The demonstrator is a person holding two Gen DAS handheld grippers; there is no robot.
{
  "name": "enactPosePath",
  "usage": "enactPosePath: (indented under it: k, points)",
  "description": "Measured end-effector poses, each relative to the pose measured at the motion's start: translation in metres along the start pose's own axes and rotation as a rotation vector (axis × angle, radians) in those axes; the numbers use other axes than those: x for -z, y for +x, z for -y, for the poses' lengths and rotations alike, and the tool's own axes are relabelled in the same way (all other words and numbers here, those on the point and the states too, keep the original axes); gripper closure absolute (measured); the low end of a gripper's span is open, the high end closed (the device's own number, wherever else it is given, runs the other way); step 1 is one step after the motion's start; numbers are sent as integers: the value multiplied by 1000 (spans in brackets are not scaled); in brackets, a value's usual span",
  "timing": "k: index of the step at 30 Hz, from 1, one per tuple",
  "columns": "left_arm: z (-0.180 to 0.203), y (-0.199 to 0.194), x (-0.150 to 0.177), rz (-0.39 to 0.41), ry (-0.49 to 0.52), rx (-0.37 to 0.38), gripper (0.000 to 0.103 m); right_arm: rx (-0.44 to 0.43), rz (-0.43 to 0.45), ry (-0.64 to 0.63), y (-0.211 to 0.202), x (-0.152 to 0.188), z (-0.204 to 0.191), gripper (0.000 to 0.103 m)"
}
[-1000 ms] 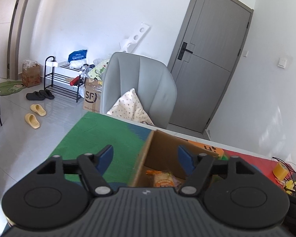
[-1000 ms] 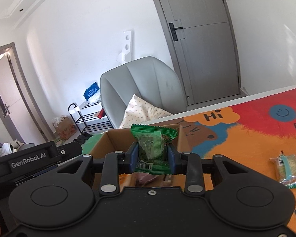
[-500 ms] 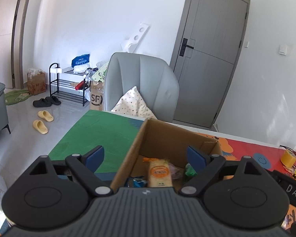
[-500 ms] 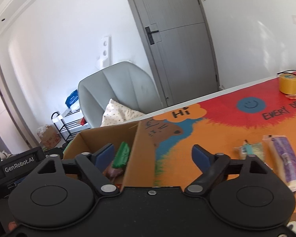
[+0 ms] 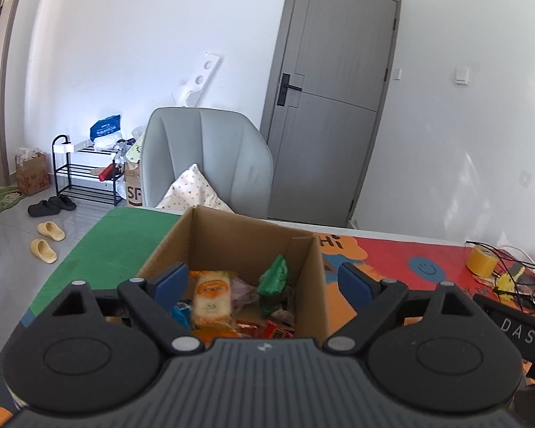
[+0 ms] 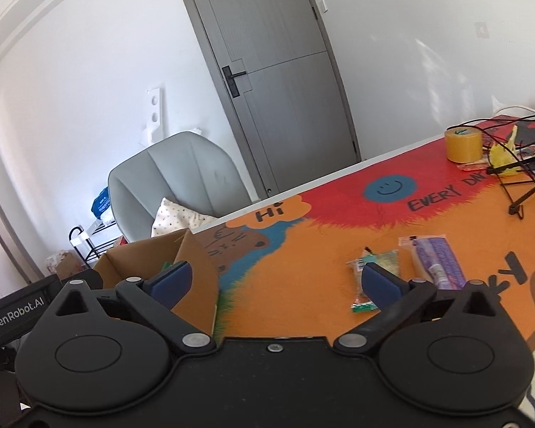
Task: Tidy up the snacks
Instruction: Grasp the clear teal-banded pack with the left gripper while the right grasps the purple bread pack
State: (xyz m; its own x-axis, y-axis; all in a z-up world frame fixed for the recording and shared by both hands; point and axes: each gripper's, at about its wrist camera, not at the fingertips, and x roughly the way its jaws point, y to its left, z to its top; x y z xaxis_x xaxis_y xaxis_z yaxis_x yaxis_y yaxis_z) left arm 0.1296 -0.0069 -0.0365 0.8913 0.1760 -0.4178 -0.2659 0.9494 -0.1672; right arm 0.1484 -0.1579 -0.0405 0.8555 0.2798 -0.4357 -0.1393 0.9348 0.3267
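You have bright, even daylight in both views, with soft sun patches on the right wall [image 5: 474,178]. Fisheye bending curves the door [image 6: 278,82] and darkens the corners. The snacks in the cardboard box [image 5: 232,235] look slightly blurred, perhaps from motion.

A home: shoe rack [image 5: 85,174], slippers [image 5: 48,239] (yellow), armchair [image 5: 210,164].

Snack packets [image 5: 211,297] inside box [image 5: 246,239]; two packets [image 6: 432,261] on mat [image 6: 303,285] right of box.
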Motion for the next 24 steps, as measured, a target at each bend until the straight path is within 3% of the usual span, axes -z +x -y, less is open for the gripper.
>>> enactPosePath:
  k: [24]
  points:
    - [86, -13, 22, -47, 118, 140, 13, 92, 52, 59, -42, -5, 78, 0]
